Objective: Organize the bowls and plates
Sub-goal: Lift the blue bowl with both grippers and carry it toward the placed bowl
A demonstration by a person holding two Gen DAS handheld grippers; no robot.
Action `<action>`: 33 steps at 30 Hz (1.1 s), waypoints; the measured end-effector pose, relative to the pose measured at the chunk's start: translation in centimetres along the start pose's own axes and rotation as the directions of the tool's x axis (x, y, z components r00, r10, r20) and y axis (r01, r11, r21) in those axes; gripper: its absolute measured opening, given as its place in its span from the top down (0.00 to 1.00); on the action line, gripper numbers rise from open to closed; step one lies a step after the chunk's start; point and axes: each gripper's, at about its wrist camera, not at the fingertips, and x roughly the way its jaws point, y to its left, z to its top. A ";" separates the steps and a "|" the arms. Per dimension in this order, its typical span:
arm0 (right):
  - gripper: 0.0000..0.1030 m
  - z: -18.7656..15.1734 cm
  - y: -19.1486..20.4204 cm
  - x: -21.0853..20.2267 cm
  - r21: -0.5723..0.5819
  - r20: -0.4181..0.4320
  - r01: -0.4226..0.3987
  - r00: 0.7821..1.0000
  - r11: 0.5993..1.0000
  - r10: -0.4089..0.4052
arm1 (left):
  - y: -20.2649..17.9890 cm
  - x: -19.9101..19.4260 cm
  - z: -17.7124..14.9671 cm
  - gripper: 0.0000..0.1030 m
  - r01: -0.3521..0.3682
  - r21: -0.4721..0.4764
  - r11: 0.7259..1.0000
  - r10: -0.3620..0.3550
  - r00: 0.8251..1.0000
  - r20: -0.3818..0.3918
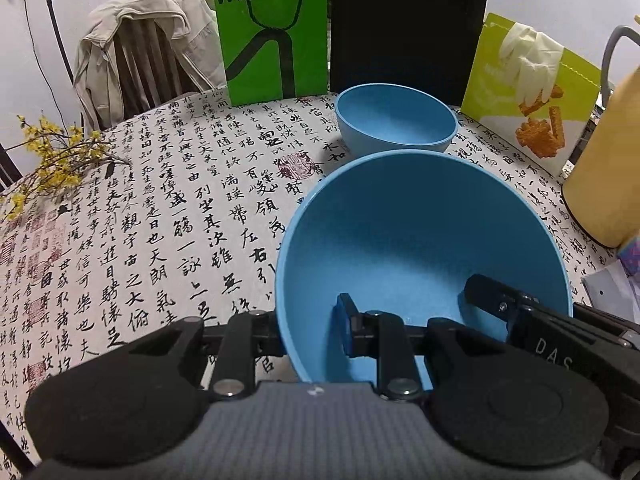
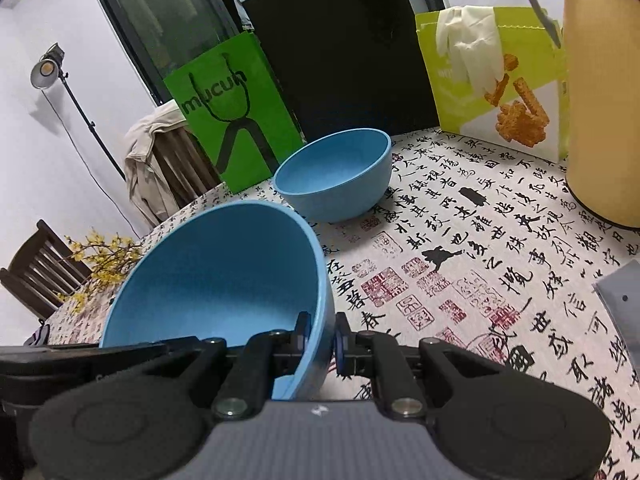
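Left wrist view
Step in hand: the near bowl (image 1: 420,248) was carried, tilted, above the desk (image 1: 160,208), apparently on its way to the far bowl (image 1: 394,120); this is a judgement from the scene.
Left tongs (image 1: 312,320): clenched on the near bowl's rim at its left side, one finger inside (image 1: 346,316) and the other outside the wall.
Right tongs (image 1: 500,308): seen reaching in over the right side of the same rim; the grip itself was not clear from here.
Near bowl, contents: nothing inside but the finger of the tongs.
Far bowl, place and contents: upright on the desk, near a green bag (image 1: 272,32) and a black panel (image 1: 408,24); empty.

Right wrist view
Right tongs (image 2: 320,336): clenched on the near bowl (image 2: 216,272), its wall pinched between the two pads (image 2: 341,338).
Near bowl, place: held off the desk (image 2: 500,248), tipped toward the camera, with both tongs sharing the load.
Far bowl (image 2: 336,176): beyond the near bowl and apart from it, resting on the desk, empty.
Next move, judged: the carried bowl would need levelling, centring over the far bowl, then lowering until it nested, with both grips let go together.
Neighbours: a snack bag (image 2: 500,92) and a tall yellow jug (image 2: 604,100) stood to the right, clear of the likely path.
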 end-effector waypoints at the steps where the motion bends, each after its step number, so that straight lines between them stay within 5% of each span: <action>1: 0.89 -0.2 0.1 -0.3 -0.002 0.003 -0.001 1.000 1.000 0.001 | 0.0 -0.2 -0.2 0.77 -0.001 0.000 1.000 0.001 1.000 0.003; 33: 0.89 -4.9 4.6 -5.8 -0.076 0.010 -0.103 0.995 0.992 0.104 | 4.0 -7.8 -6.9 0.77 -0.057 -0.110 0.992 0.065 0.995 0.070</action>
